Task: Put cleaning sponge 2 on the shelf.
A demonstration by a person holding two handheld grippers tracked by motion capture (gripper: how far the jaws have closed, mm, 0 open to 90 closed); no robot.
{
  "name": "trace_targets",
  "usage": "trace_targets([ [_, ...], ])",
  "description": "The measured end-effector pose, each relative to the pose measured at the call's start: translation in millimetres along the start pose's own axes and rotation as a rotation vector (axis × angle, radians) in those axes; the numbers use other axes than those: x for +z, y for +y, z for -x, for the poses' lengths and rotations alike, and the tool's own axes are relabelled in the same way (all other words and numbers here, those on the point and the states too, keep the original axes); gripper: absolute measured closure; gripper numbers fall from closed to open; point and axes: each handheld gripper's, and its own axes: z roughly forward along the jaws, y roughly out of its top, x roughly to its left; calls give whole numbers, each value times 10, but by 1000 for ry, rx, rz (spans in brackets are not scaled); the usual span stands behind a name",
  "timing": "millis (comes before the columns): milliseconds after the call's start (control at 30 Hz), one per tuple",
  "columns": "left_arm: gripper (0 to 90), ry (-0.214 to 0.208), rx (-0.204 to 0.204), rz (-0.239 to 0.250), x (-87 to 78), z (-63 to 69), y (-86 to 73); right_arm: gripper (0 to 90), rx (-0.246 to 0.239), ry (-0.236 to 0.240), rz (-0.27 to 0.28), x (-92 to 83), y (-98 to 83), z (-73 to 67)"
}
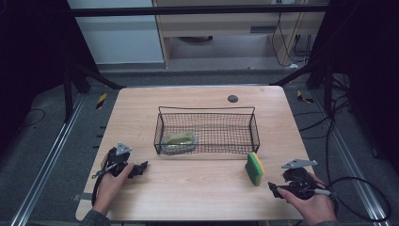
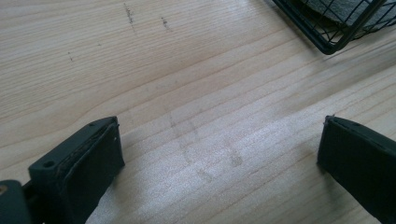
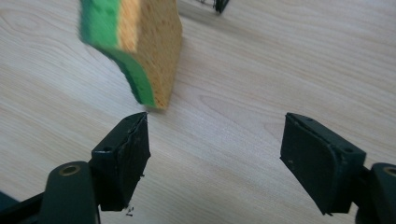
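The sponge [image 1: 254,168] stands on its edge on the worktop [image 1: 197,188], just outside the wire basket [image 1: 207,130] and ahead of the right claw [image 1: 274,187], whose jaws stand released, gripping nothing. The left claw [image 1: 142,166] also gapes empty, resting aside, likely leaving room.

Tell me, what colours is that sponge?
The sponge is yellow with a green layer, clearest in the right gripper view.

Both grippers [image 1: 141,167] [image 1: 273,187] were black, topped by grey triangular plates, trailing black cables; a grey sleeve [image 1: 91,218] showed lower left
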Motion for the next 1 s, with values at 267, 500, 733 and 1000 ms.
trace_targets([
  [267,0,6,-6,0,1,6,0,300,6,22,40,-248,273,-92],
  [500,0,8,-9,0,3,9,3,295,31,6,33,-375,471,-137],
  [733,0,10,-11,-1,1,13,1,313,33,17,-5,-417,755,-226],
  [1000,0,10,-14,3,7,12,4,357,25,31,-77,-241,1015,-385],
])
